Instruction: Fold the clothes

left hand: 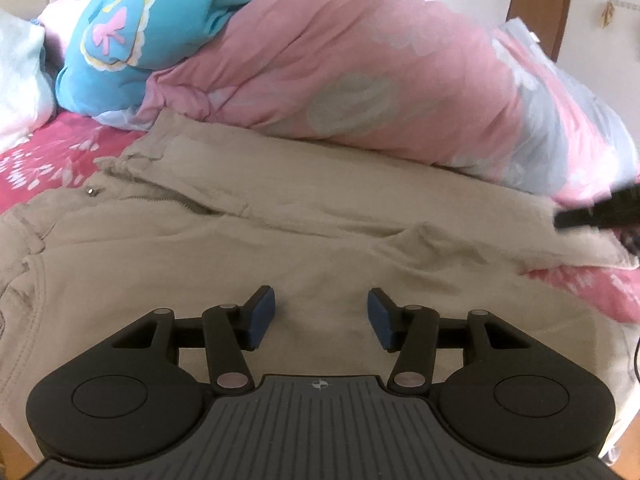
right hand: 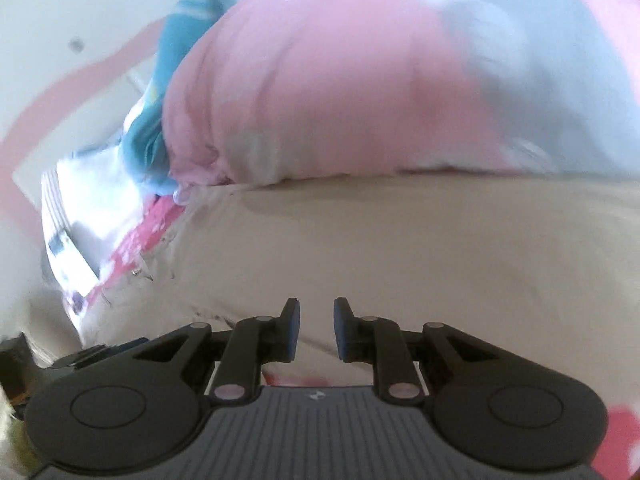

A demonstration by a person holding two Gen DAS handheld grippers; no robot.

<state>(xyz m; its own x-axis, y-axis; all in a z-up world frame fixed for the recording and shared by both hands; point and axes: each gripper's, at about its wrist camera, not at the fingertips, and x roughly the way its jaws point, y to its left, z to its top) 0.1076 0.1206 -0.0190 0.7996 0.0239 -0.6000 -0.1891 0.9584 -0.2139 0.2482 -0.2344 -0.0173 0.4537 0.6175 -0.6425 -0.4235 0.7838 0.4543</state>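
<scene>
A beige zip-up jacket (left hand: 240,240) lies spread flat across the bed, collar and metal snap (left hand: 91,191) to the left. My left gripper (left hand: 321,312) hovers open just above the jacket's near middle, nothing between its blue pads. In the left wrist view the right gripper (left hand: 596,214) shows as a dark blur at the jacket's right end. The right wrist view is motion-blurred. There the right gripper (right hand: 317,324) stands open with a narrow gap, low over the jacket (right hand: 400,240) near its front edge. I see no cloth between its pads.
A bulky pink duvet (left hand: 360,60) presses against the jacket's far edge, with a blue patterned part (left hand: 160,20) behind it. The red flowered bedsheet (left hand: 52,148) shows at left and right. A white pillow (left hand: 20,80) lies far left, and a brown door (left hand: 540,8) stands behind.
</scene>
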